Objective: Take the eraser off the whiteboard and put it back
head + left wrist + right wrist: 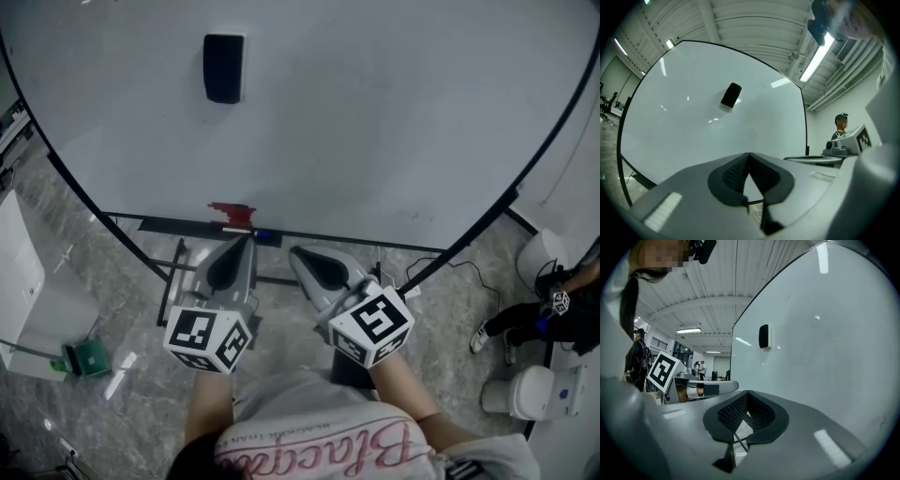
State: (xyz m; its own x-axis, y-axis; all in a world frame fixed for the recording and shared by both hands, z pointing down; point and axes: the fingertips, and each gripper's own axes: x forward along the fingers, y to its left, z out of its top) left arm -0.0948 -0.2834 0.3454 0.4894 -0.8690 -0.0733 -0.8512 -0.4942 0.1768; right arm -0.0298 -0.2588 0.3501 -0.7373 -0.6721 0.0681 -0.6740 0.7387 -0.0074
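Wide whiteboard (375, 112) ahead, black eraser (223, 67) stuck to upper left of it. Lower down, left gripper (247, 238) and right gripper (294, 252) side by side, both with jaws pressed together, empty, well apart from eraser.

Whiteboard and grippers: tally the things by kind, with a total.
Large white whiteboard: 1
Black rectangular eraser: 1
Grey two-jaw grippers (left gripper, right gripper): 2
Small red object at the board's bottom edge: 1
Total: 5
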